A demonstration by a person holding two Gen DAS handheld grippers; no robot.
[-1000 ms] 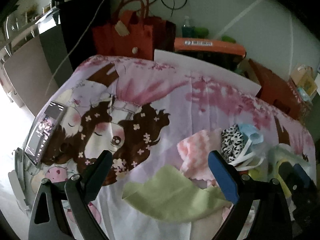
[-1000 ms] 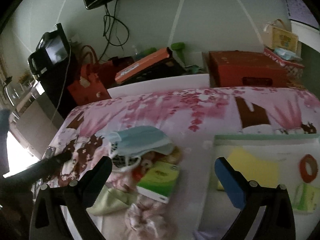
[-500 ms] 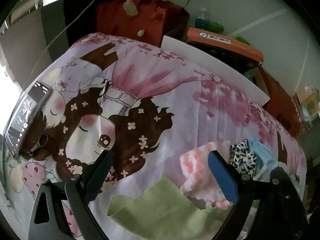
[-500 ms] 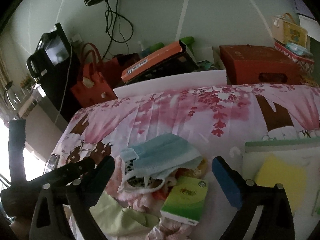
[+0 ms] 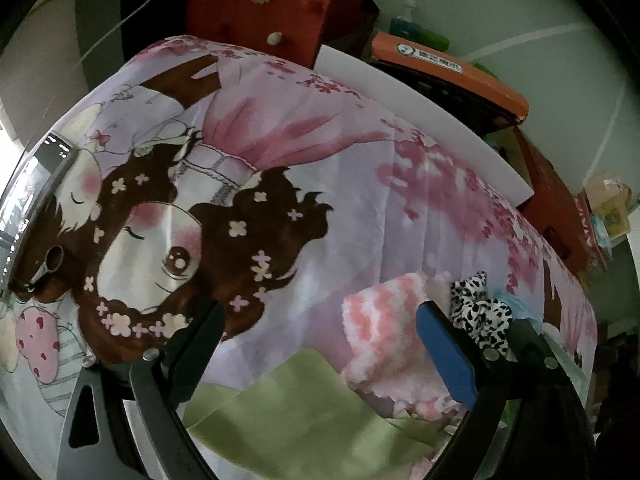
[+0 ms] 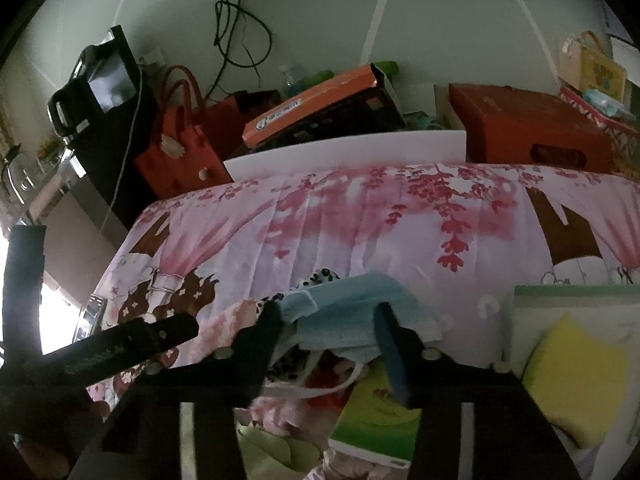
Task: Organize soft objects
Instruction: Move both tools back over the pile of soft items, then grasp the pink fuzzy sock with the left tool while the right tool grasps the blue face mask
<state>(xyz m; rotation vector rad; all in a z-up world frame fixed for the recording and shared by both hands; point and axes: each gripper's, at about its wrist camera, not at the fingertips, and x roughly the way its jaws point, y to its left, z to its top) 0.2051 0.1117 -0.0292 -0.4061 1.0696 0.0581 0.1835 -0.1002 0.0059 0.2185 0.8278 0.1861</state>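
A pile of soft things lies on a pink cartoon-print bedsheet [image 5: 360,184]. In the left wrist view a light green cloth [image 5: 304,416] lies under my left gripper [image 5: 320,344], which is open and empty above it. A pink-and-white fuzzy cloth [image 5: 384,320] and a leopard-print piece [image 5: 480,312] lie to its right. In the right wrist view my right gripper [image 6: 328,320] has its jaws half closed around a light blue face mask [image 6: 352,312], with both pads close beside it. The leopard-print piece [image 6: 316,280] lies behind the mask.
A green tissue pack [image 6: 380,412] lies under the mask. A yellow sponge [image 6: 572,376] sits in a white tray [image 6: 572,296] at right. A phone [image 5: 36,184] lies at the left bed edge. A red bag [image 6: 180,140], orange box [image 6: 316,104] and red box [image 6: 528,128] stand behind the bed.
My right gripper has moved forward and down to the blue mask and its jaws have narrowed around it. My left gripper has moved lower and closer over the green cloth.
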